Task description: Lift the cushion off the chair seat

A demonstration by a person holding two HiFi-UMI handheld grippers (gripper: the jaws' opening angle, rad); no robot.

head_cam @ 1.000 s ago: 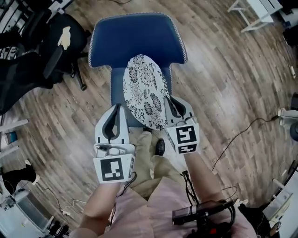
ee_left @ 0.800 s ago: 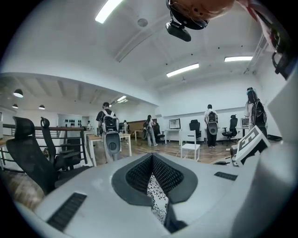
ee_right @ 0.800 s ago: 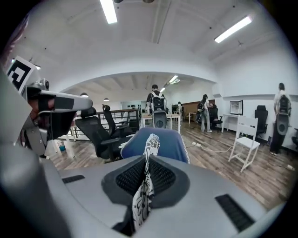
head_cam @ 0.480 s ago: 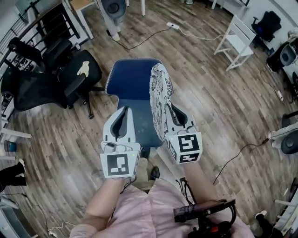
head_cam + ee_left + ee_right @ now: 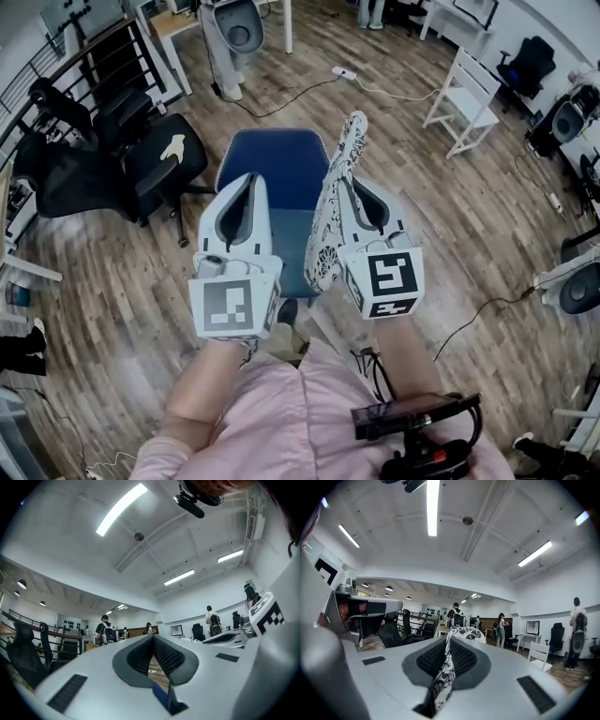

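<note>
Two grippers are held up over a blue chair (image 5: 272,173) on the wooden floor (image 5: 450,216), both tilted upward so that their own views show the ceiling. The right gripper (image 5: 352,185) (image 5: 449,641) is clamped on the black-and-white patterned cushion (image 5: 333,220) (image 5: 440,679). The fabric runs up between its jaws and comes out beyond the tips. The cushion stands on edge over the right side of the seat, its top pointing to the far side and its lower end near the person. The left gripper (image 5: 248,178) (image 5: 153,637) is just left of the cushion and apart from it. Its jaws meet at the tips with nothing between them. A black office chair (image 5: 155,155) stands to the left and a white chair (image 5: 464,89) at the far right
</note>
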